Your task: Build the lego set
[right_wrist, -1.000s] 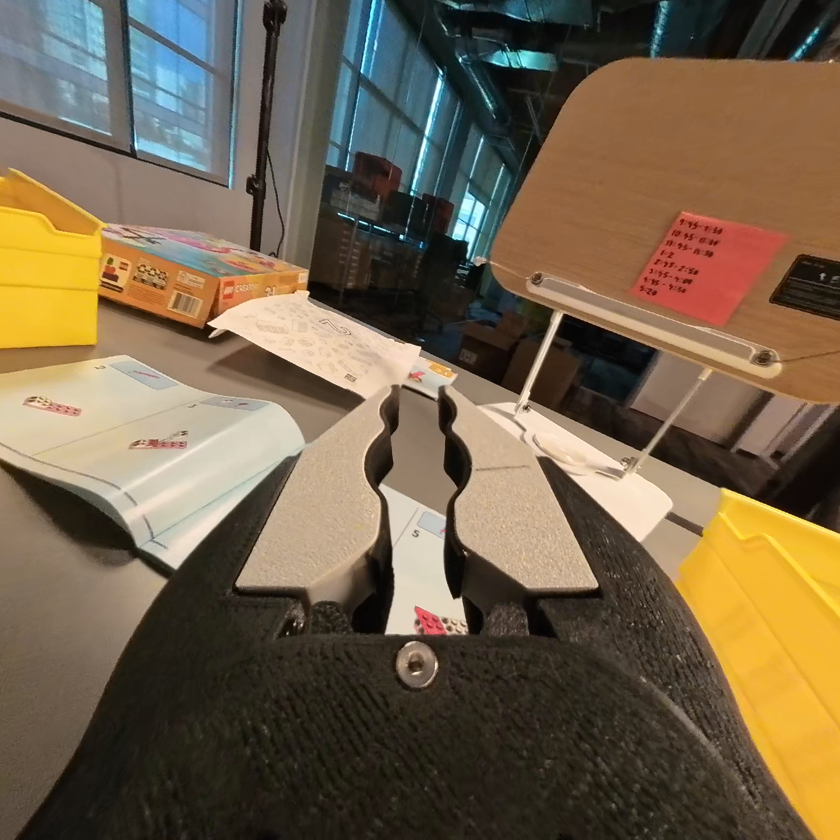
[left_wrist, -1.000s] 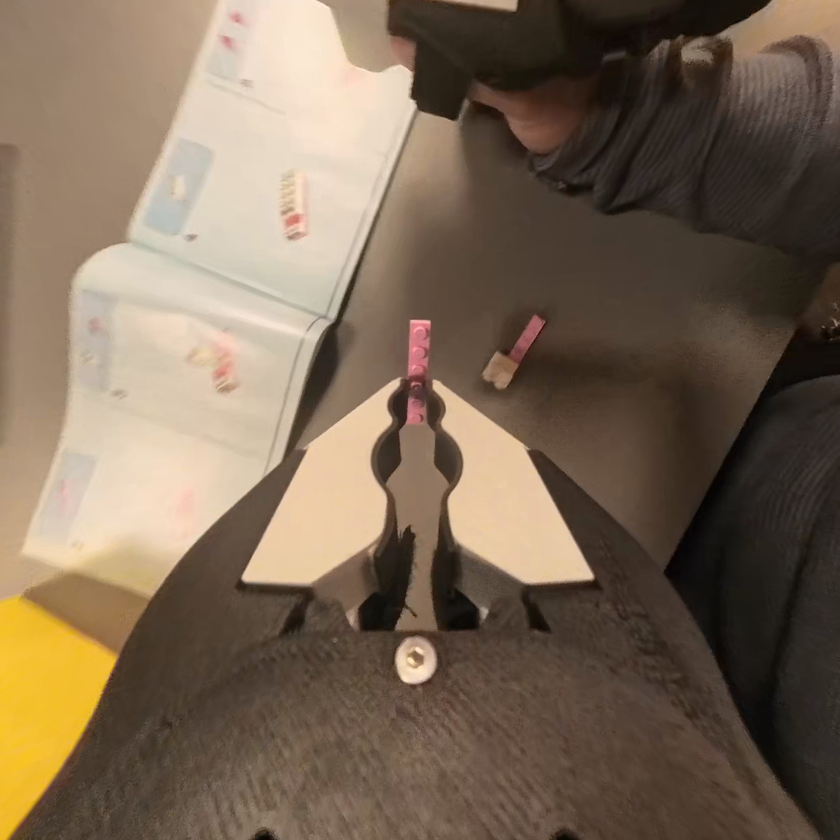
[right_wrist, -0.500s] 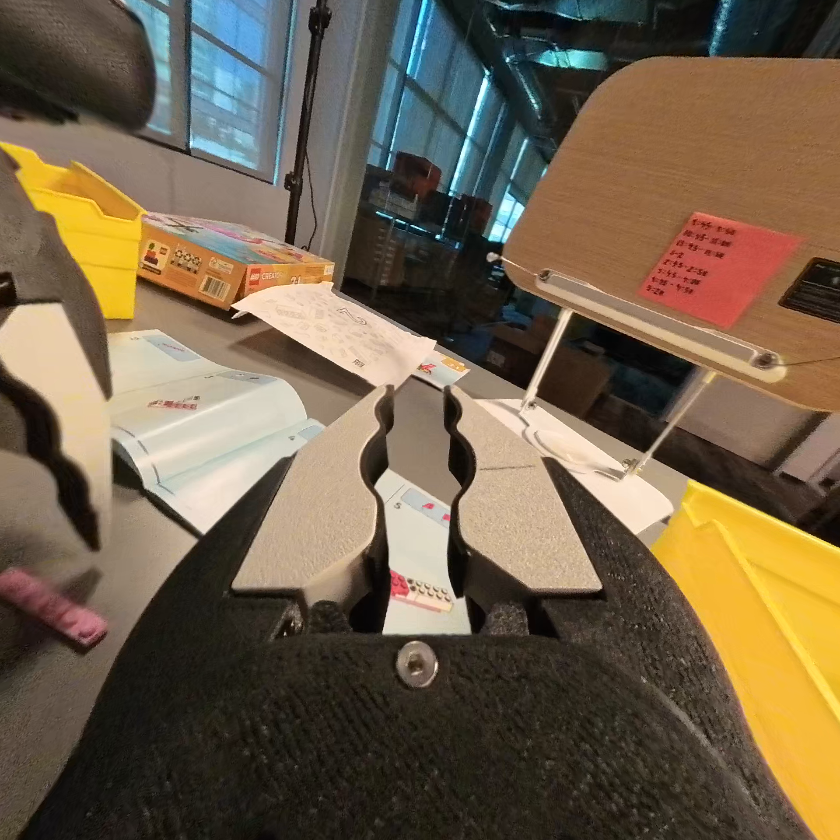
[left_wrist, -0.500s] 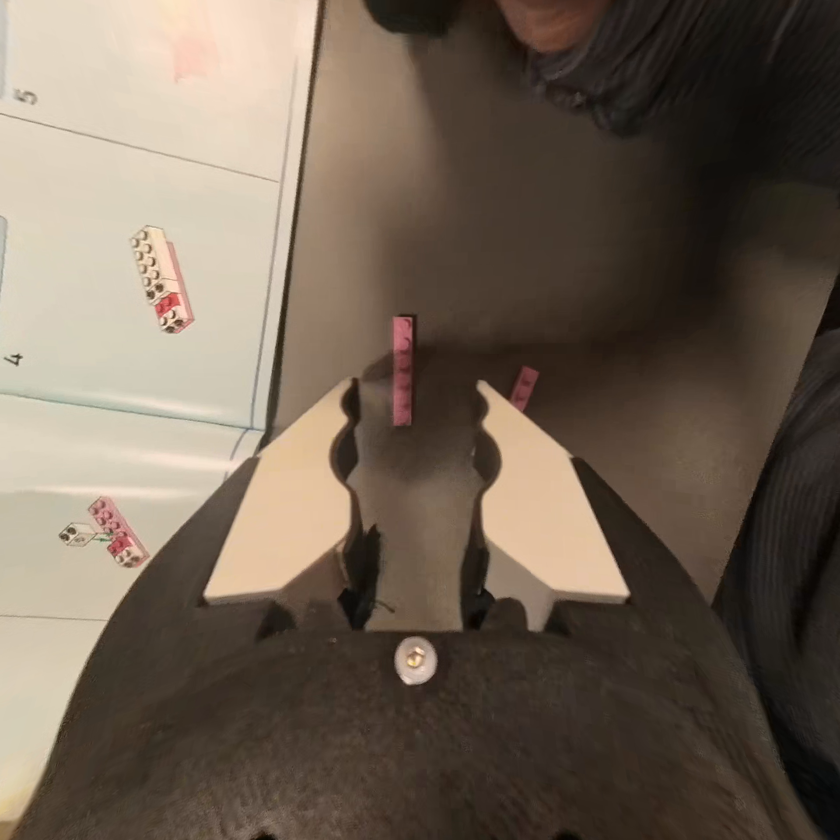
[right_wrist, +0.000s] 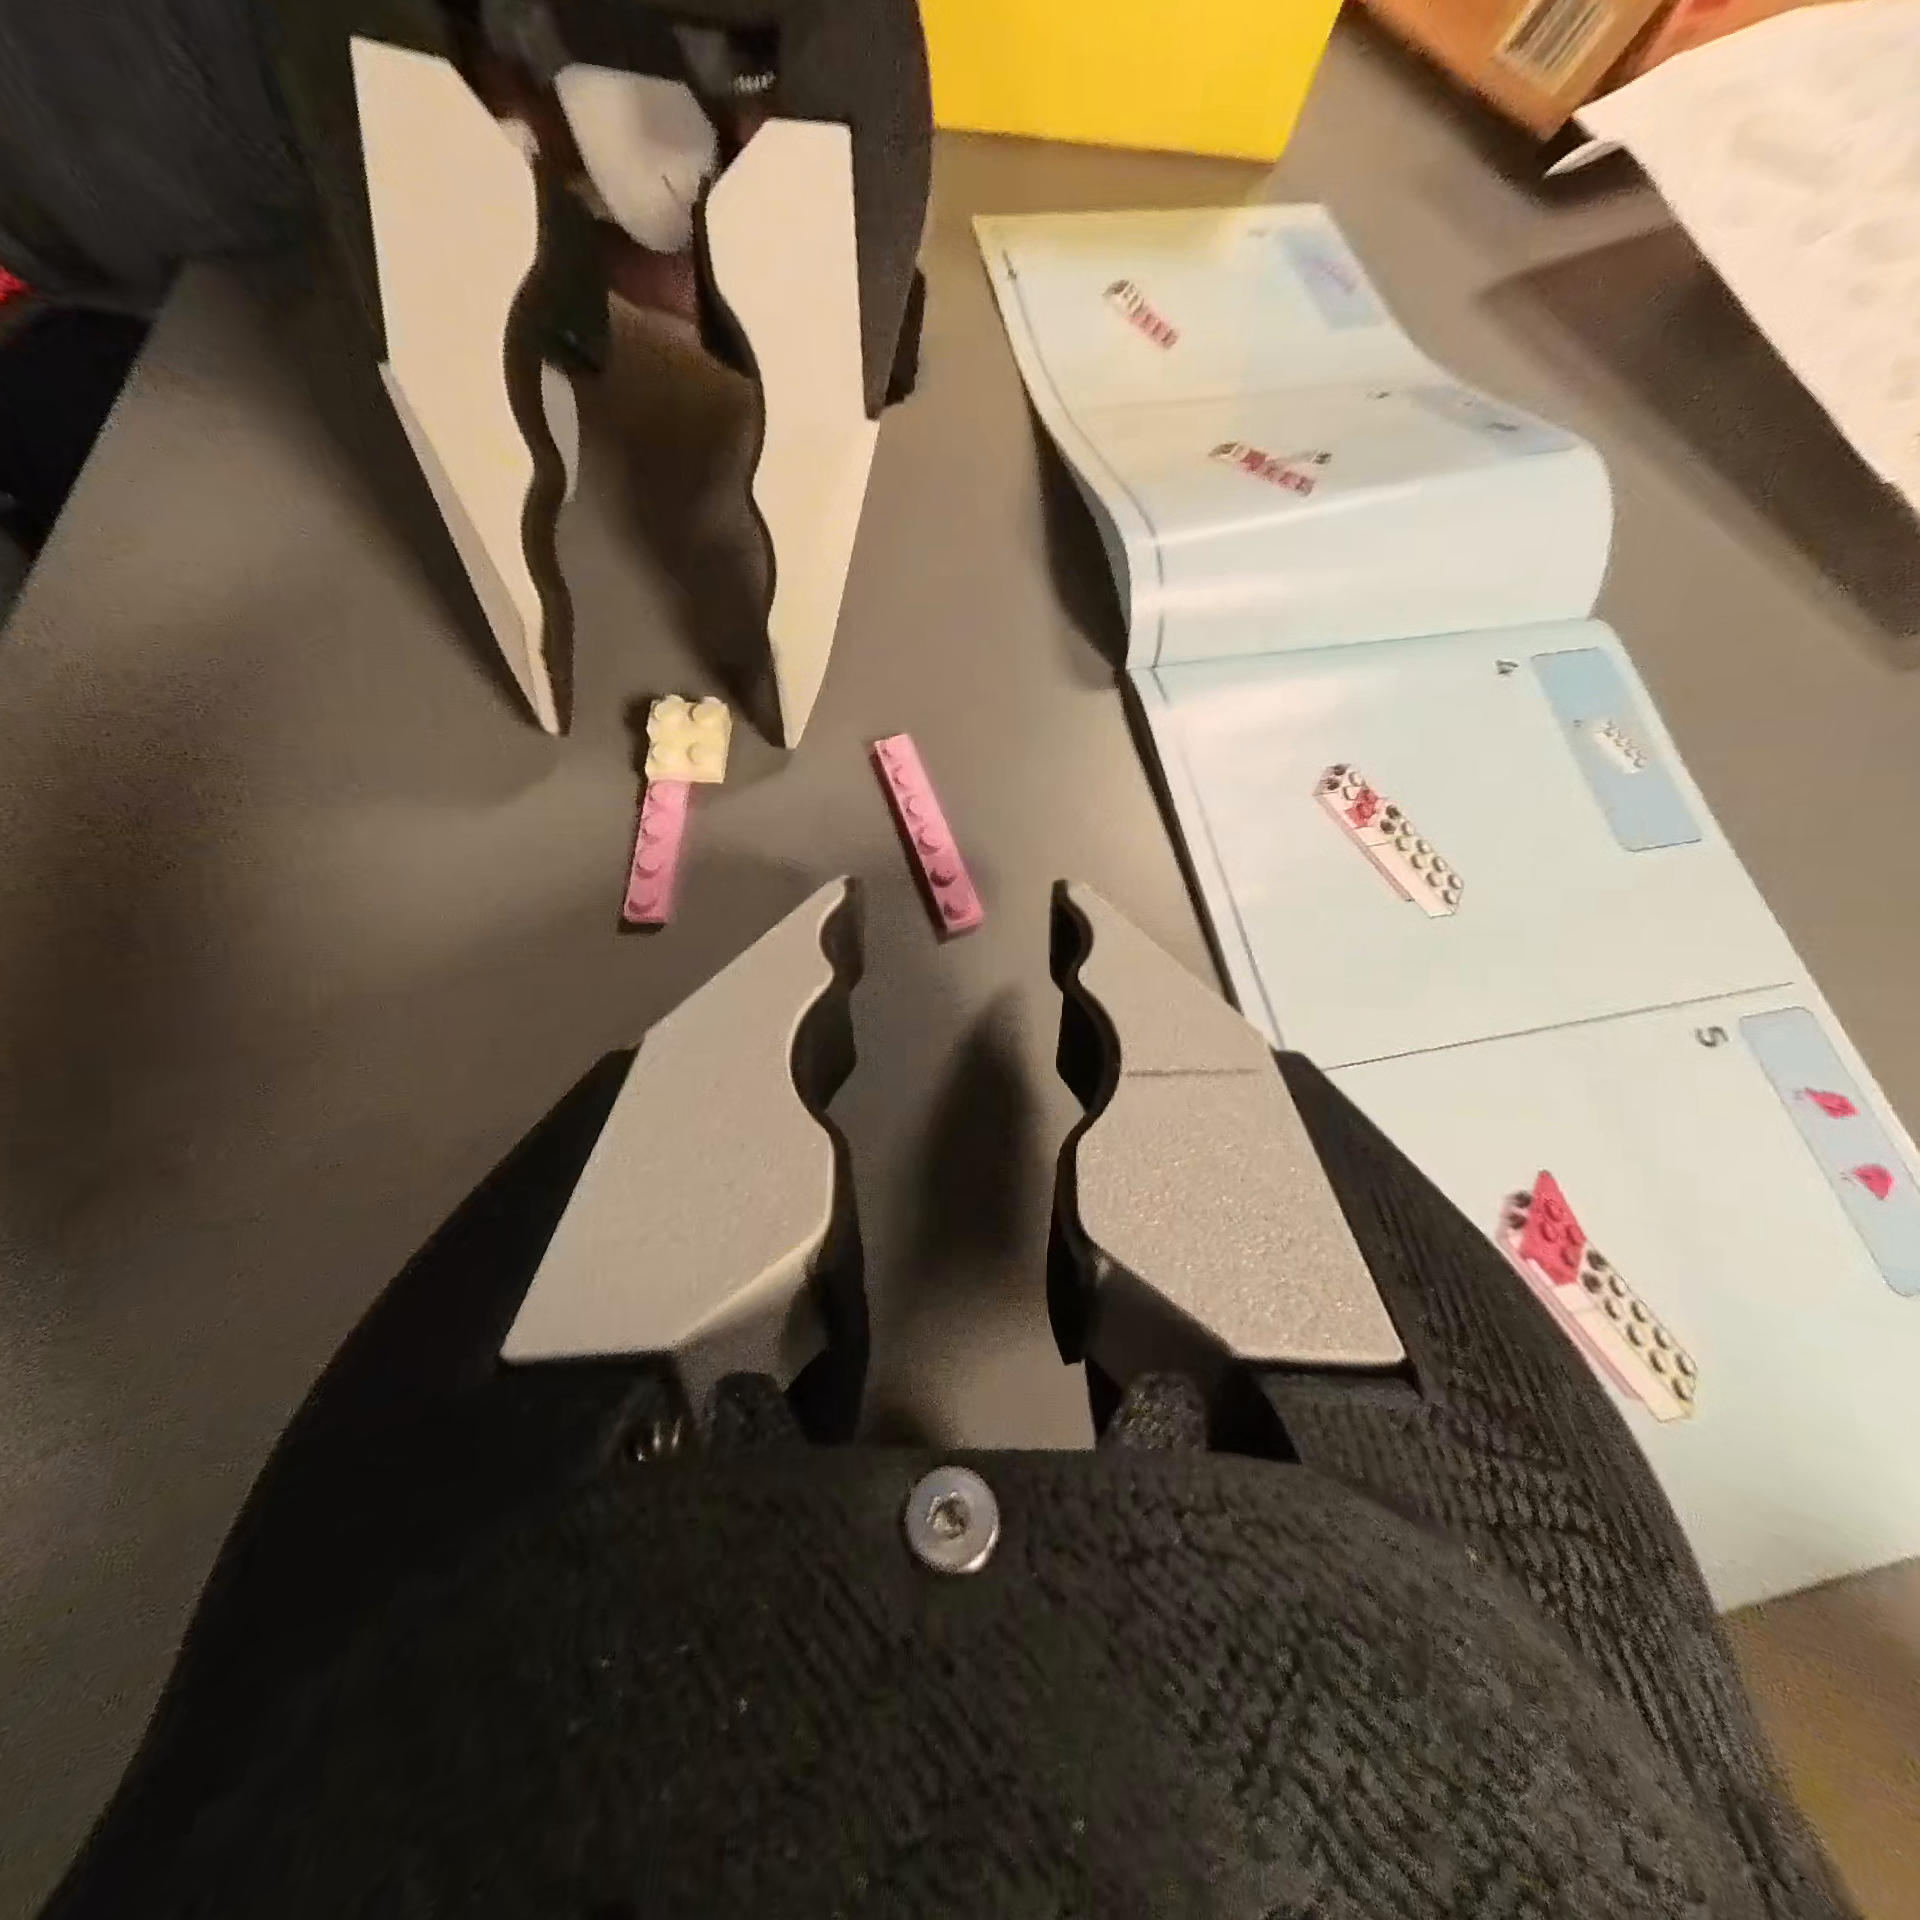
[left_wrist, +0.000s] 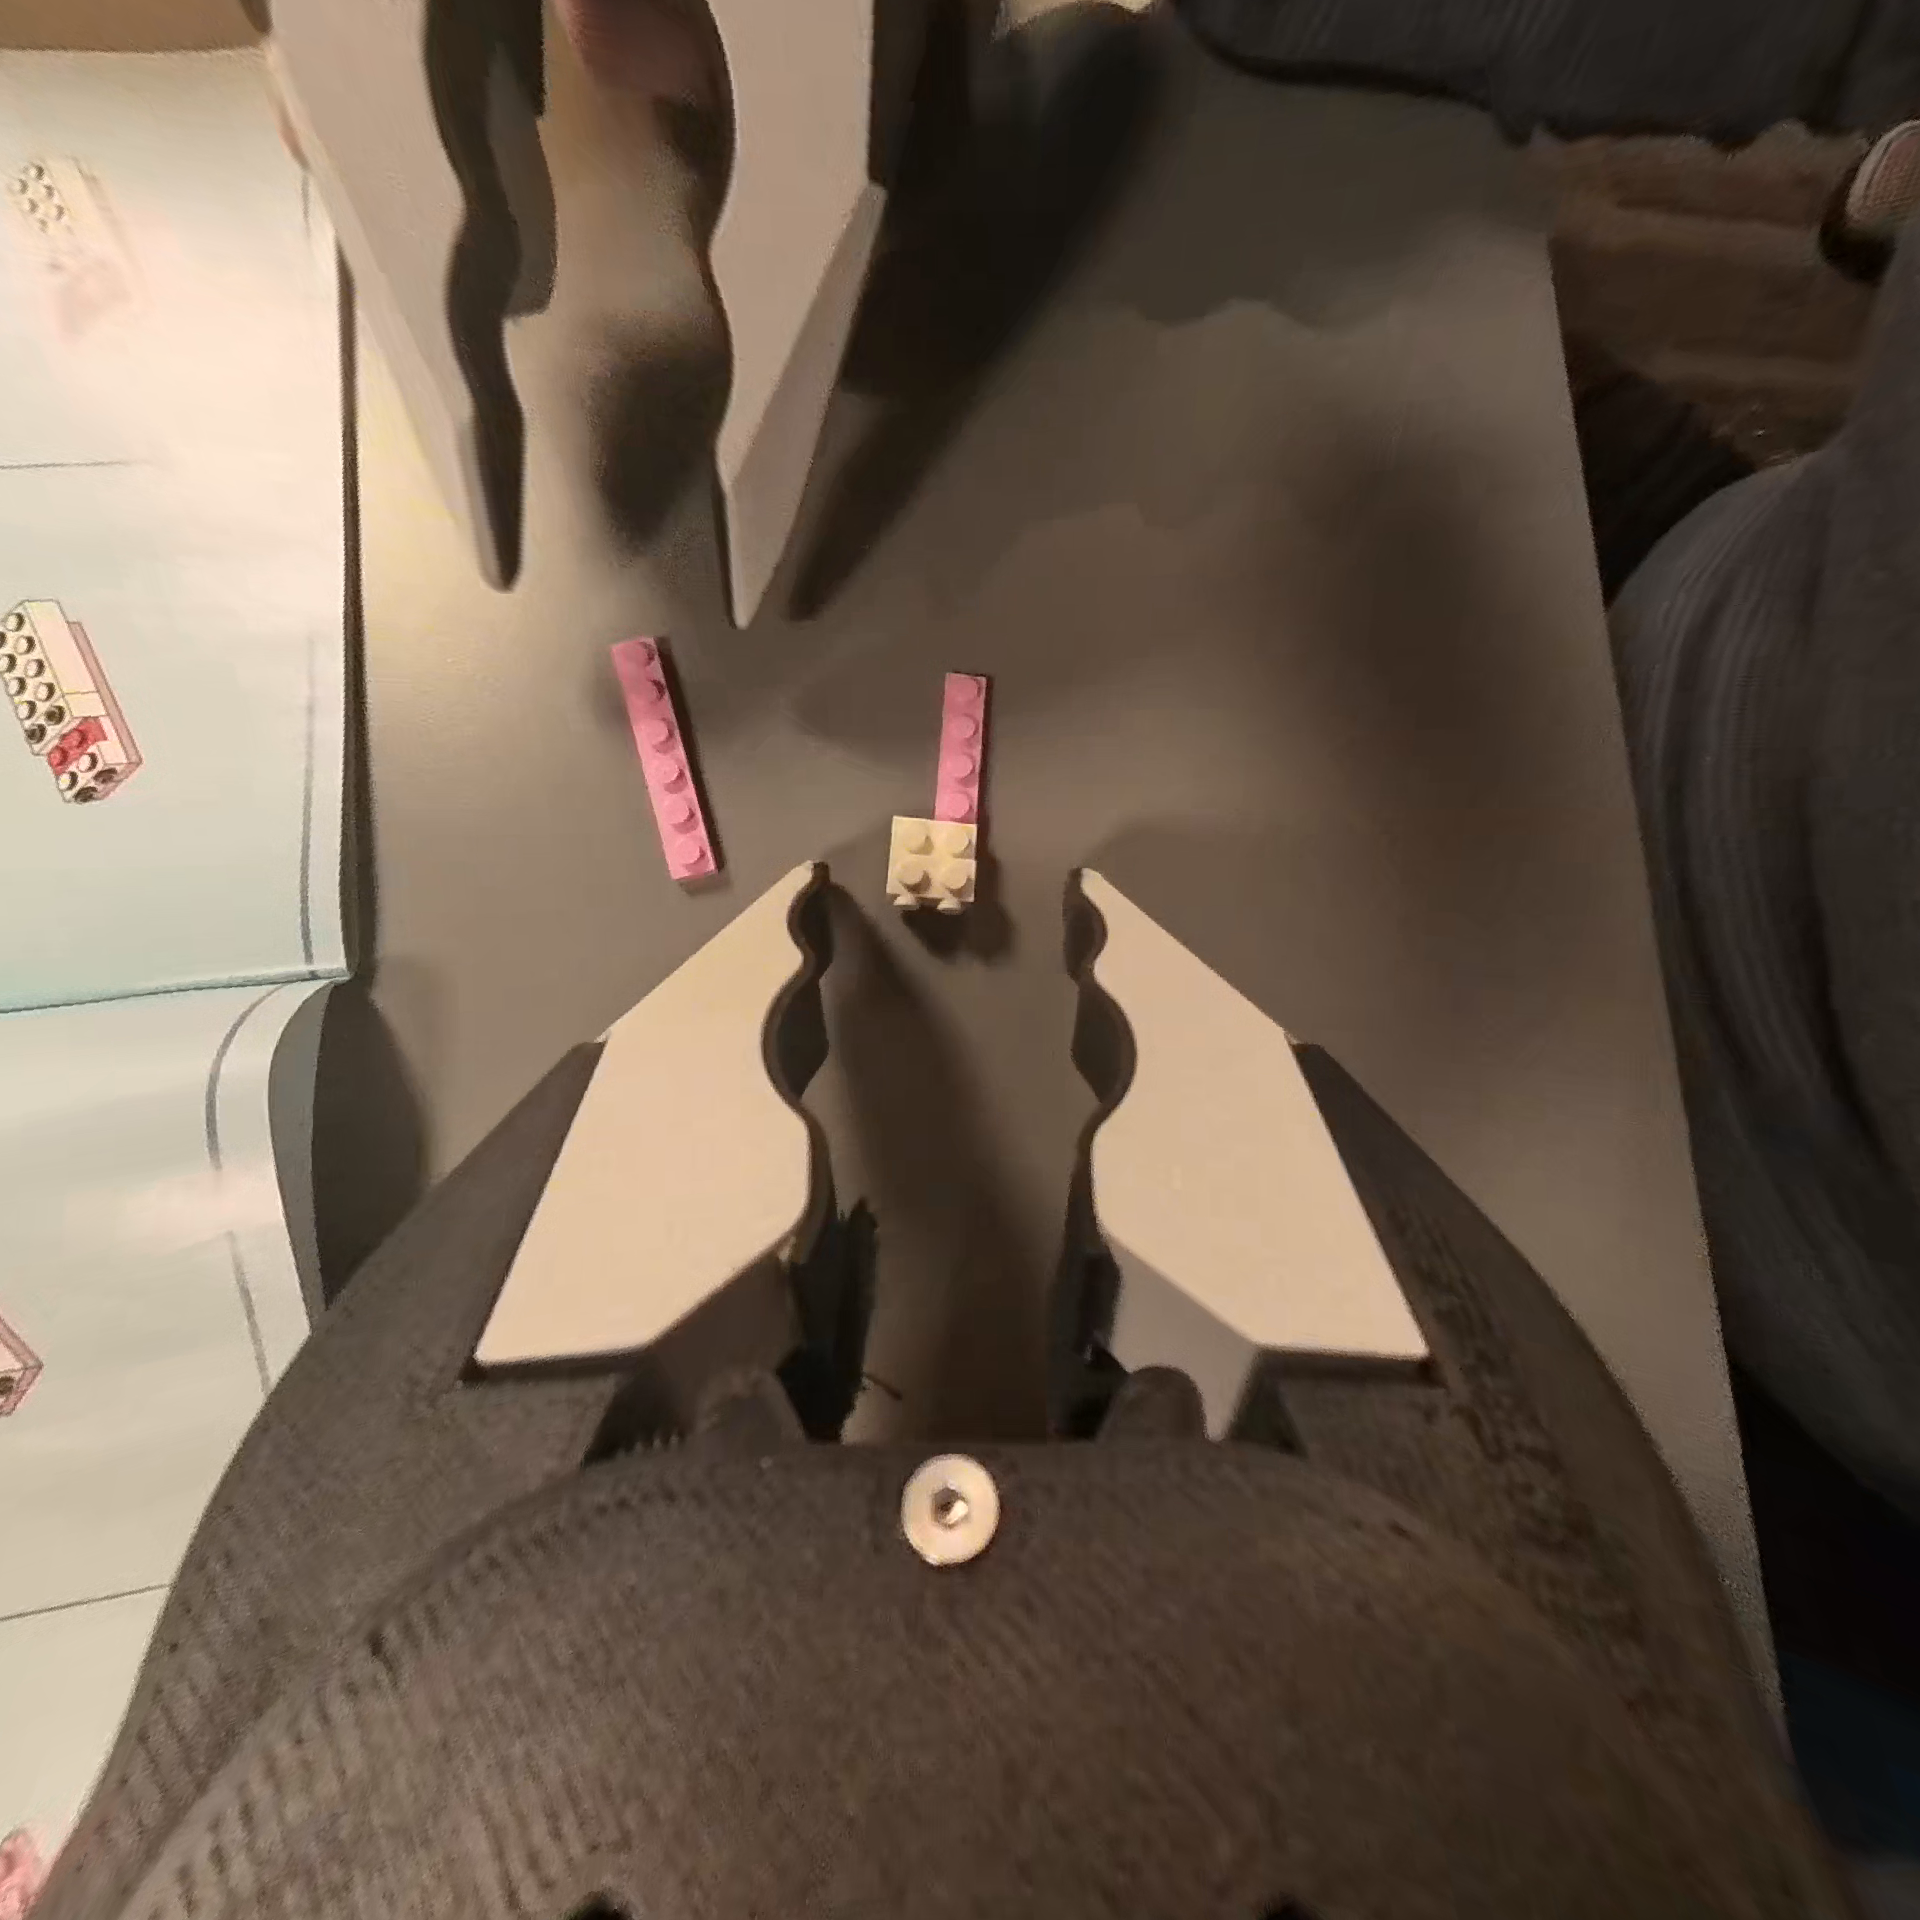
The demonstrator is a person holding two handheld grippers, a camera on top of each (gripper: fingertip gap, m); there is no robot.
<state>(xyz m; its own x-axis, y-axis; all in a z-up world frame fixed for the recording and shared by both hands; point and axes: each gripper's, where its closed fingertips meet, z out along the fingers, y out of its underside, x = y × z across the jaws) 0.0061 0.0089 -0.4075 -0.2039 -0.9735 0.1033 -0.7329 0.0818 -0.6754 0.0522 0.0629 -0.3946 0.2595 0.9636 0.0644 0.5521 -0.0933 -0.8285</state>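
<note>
My left gripper (left_wrist: 948, 875) is open and empty, low over the dark table (left_wrist: 1299, 727). A small cream brick (left_wrist: 932, 860) joined to a pink plate (left_wrist: 961, 748) lies on the table just ahead of its tips, untouched. A loose long pink plate (left_wrist: 665, 758) lies to the left. My right gripper (right_wrist: 953, 891) is open and empty, its tips at the near end of that loose pink plate (right_wrist: 927, 836). The right wrist view shows the left gripper (right_wrist: 665, 732) with its fingers either side of the cream brick (right_wrist: 688, 738). The left wrist view shows the right gripper (left_wrist: 621, 597) opposite.
An open pale blue instruction booklet (right_wrist: 1403, 779) lies beside the bricks and also shows in the left wrist view (left_wrist: 156, 623). A yellow bin (right_wrist: 1122, 73), a cardboard box (right_wrist: 1507, 42) and a white sheet (right_wrist: 1766, 208) lie behind. A person's clothing (left_wrist: 1766, 831) is at the table edge.
My left gripper was shut on the long pink plate, opened and left it on the table, then moved to the cream brick. My right gripper tipped down toward the table and opened wider.
</note>
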